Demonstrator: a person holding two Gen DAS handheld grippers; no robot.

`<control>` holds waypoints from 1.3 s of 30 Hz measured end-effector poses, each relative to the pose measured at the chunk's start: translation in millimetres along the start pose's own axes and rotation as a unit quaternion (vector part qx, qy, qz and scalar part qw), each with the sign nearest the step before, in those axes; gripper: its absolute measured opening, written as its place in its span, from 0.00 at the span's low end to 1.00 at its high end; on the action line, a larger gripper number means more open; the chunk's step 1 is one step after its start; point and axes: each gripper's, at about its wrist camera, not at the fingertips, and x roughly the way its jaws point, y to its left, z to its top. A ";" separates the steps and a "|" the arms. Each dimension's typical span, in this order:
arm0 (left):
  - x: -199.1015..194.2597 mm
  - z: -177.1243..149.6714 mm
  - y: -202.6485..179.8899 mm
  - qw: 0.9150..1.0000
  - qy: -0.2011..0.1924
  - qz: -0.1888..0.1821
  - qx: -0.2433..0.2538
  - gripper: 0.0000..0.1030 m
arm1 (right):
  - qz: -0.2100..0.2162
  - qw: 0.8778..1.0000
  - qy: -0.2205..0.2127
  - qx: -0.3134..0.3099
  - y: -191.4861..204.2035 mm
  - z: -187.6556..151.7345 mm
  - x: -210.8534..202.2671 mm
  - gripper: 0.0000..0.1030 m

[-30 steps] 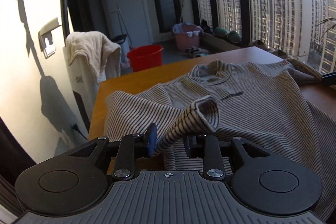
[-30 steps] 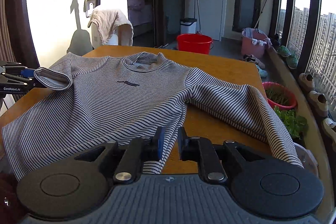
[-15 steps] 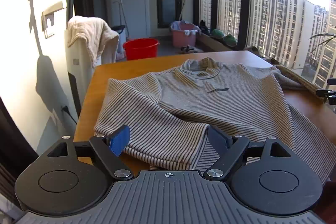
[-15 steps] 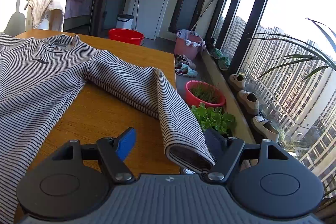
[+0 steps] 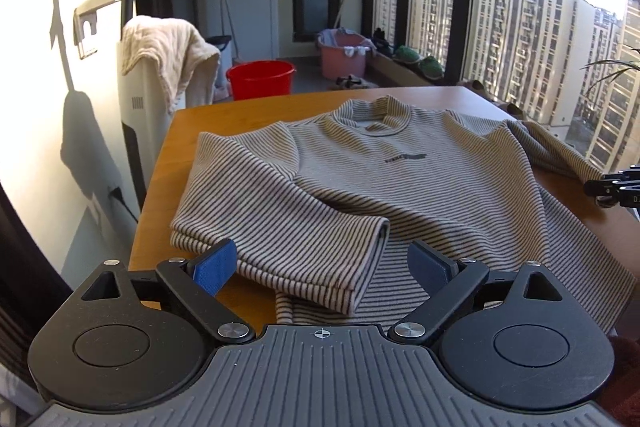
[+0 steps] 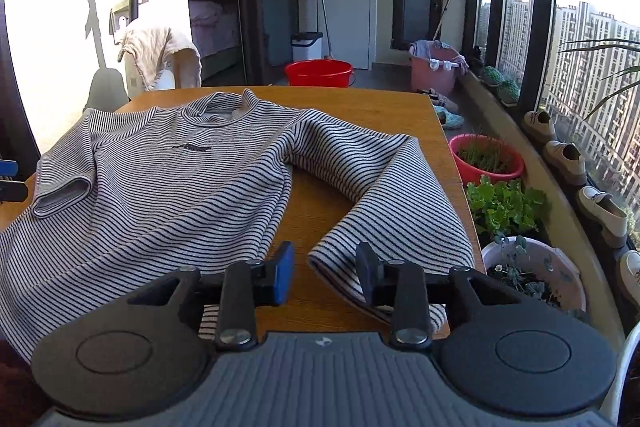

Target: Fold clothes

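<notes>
A striped long-sleeved sweater point(image 5: 400, 179) lies face up on the wooden table point(image 5: 248, 111). Its left sleeve point(image 5: 304, 243) is folded in over the body, cuff near my left gripper point(image 5: 324, 263), which is open and empty just behind the cuff. In the right wrist view the sweater point(image 6: 180, 179) spreads to the left and its right sleeve point(image 6: 392, 203) bends toward the table's right edge. My right gripper point(image 6: 324, 271) is partly open, its jaws on either side of that sleeve's cuff point(image 6: 340, 271), not closed on it. The right gripper also shows in the left wrist view point(image 5: 616, 187).
A towel point(image 5: 168, 55) hangs over a white unit left of the table. A red bucket point(image 6: 318, 73) and pink basket point(image 6: 434, 69) stand on the floor beyond. Potted plants point(image 6: 500, 203) and shoes point(image 6: 568, 155) line the window sill right of the table edge point(image 6: 452, 163).
My left gripper let go of the left sleeve cuff, opened wide and drew back. My right gripper moved from the hem to the right sleeve cuff and its jaws have narrowed around it.
</notes>
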 end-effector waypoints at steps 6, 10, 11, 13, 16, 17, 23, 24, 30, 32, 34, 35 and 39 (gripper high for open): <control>10.3 -15.1 -2.5 0.998 0.040 -0.035 -0.041 0.92 | 0.121 0.991 0.026 0.043 36.5 -13.4 3.2 0.55; 16.1 -25.7 -9.9 0.997 0.044 -0.035 -0.050 0.94 | 0.114 0.993 0.027 0.016 60.6 -12.2 24.5 0.66; 17.9 -27.6 -14.1 0.998 0.042 -0.029 -0.048 0.95 | 0.118 0.992 0.030 0.019 62.3 -7.5 30.7 0.69; 29.3 -25.1 -12.1 0.998 0.042 -0.018 -0.051 0.98 | 0.117 0.993 0.029 0.020 68.3 0.3 45.2 0.72; 49.4 -14.8 -3.1 0.998 0.038 -0.001 -0.056 0.99 | 0.110 0.993 0.026 0.016 69.6 12.9 63.8 0.73; 56.5 -10.2 0.4 0.998 0.036 0.004 -0.059 0.99 | 0.109 0.994 0.024 0.017 69.0 17.6 71.0 0.73; 100.4 19.5 17.2 0.998 0.031 0.035 -0.052 1.00 | 0.098 0.995 0.024 0.004 62.6 51.5 118.0 0.74; 106.5 23.7 19.0 0.997 0.031 0.039 -0.051 1.00 | 0.095 0.995 0.024 -0.001 61.8 56.7 124.8 0.75; 123.5 35.8 21.9 0.997 0.027 0.049 -0.048 1.00 | 0.088 0.996 0.022 0.002 56.5 69.6 144.9 0.78; 127.0 38.5 23.9 0.997 0.025 0.052 -0.052 1.00 | 0.082 0.996 0.018 0.003 56.6 68.2 142.9 0.80; 122.8 36.8 22.9 0.996 0.020 0.061 -0.056 1.00 | 0.065 0.998 0.005 0.007 60.5 65.2 137.3 0.83; 119.7 35.4 22.0 0.996 0.018 0.067 -0.059 1.00 | 0.057 0.998 0.001 0.009 62.6 61.8 129.0 0.88; 89.2 23.0 10.0 0.996 0.016 0.070 -0.058 1.00 | 0.078 0.997 0.004 0.021 74.2 45.7 80.8 1.00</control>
